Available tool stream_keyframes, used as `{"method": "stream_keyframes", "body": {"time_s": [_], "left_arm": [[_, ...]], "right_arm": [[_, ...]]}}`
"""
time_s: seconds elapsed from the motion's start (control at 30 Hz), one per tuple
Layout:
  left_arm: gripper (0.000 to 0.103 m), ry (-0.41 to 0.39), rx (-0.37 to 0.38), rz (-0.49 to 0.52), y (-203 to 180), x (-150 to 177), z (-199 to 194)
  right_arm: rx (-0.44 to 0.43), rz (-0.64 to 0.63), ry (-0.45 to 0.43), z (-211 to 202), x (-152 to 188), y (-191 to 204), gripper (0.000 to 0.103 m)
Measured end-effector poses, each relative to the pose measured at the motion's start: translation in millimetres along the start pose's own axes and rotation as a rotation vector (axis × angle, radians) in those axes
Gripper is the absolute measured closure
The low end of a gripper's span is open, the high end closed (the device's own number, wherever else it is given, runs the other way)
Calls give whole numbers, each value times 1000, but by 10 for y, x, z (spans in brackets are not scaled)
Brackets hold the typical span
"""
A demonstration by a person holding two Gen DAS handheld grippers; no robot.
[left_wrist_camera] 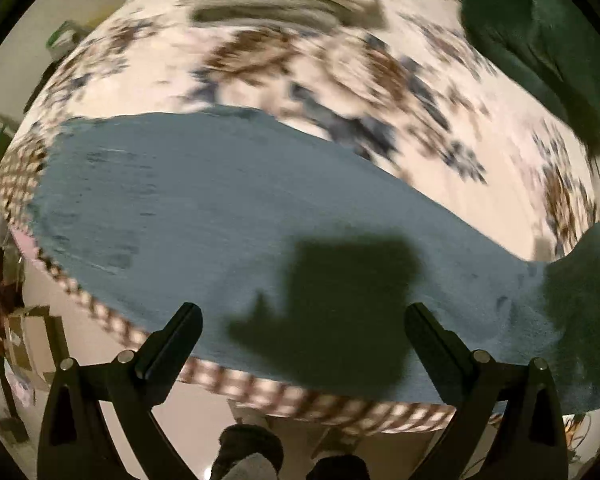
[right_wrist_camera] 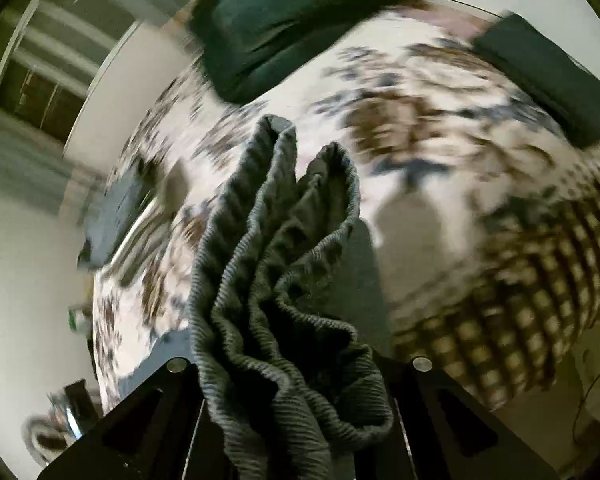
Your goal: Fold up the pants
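Across the near edge of the bed (left_wrist_camera: pixel 452 184), left wrist view first: blue-grey pants (left_wrist_camera: pixel 220 216) lay spread flat on the floral cover, running from the left edge toward the right, where the fabric rose up out of the picture. Left gripper (left_wrist_camera: pixel 304 320) hung above the pants with its fingers (left_wrist_camera: pixel 180 332) wide apart, nothing between them, its shadow falling on the cloth. Checked border of the cover showed along the near edge. Dark green garment (left_wrist_camera: pixel 540 60) lay at the far right corner, a pale folded stack (left_wrist_camera: pixel 284 0) at the far edge, blurred. Feet in slippers (left_wrist_camera: pixel 248 456) showed on the floor below. Right wrist view: right gripper (right_wrist_camera: pixel 296 380) was clamped on the pants' ribbed waistband (right_wrist_camera: pixel 276 280), bunched in folds and standing up between the fingers, lifted off the bed (right_wrist_camera: pixel 440 80). Fingertips were hidden by the cloth. Floral cover and checked border were motion-blurred behind. Dark green garment (right_wrist_camera: pixel 284 20) lay at the far edge, a dark folded piece (right_wrist_camera: pixel 552 80) at the far right. Wall and floor showed at left, too blurred to tell more.
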State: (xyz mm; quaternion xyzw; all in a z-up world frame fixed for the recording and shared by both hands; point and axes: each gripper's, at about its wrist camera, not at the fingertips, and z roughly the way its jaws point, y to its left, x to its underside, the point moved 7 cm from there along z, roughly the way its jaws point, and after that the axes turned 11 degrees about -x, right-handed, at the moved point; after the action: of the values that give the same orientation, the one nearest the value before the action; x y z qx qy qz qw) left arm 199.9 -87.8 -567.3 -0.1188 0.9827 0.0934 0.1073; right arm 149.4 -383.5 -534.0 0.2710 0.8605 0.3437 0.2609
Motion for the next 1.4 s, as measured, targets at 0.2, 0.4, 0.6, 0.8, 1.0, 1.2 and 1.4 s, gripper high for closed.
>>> {"method": "stream_keyframes", "body": {"time_s": [0.2, 0.4, 0.6, 0.8, 1.0, 1.2, 1.4], "left_arm": [[0, -6, -45, -119, 1140, -179, 144], [0, 29, -134, -250, 2272, -193, 464], [0, 63, -208, -353, 3152, -153, 756], [0, 95, -231, -384, 3524, -67, 969], [0, 138, -234, -383, 3606, 39, 1104], [0, 164, -126, -447, 3454, 39, 934], [0, 139, 88, -271, 2224, -293, 749]], "right_arm": [[36, -121, 116, 689, 562, 992, 96], [92, -229, 229, 1637, 1320, 1598, 96], [252, -316, 348, 2434, 2068, 1610, 96], [398, -384, 380, 2705, 2351, 1595, 81], [212, -372, 605, 2687, 2652, 1807, 46], [163, -241, 561, 1890, 2346, 1332, 41], [335, -11, 481, 1433, 2006, 420, 41]]}}
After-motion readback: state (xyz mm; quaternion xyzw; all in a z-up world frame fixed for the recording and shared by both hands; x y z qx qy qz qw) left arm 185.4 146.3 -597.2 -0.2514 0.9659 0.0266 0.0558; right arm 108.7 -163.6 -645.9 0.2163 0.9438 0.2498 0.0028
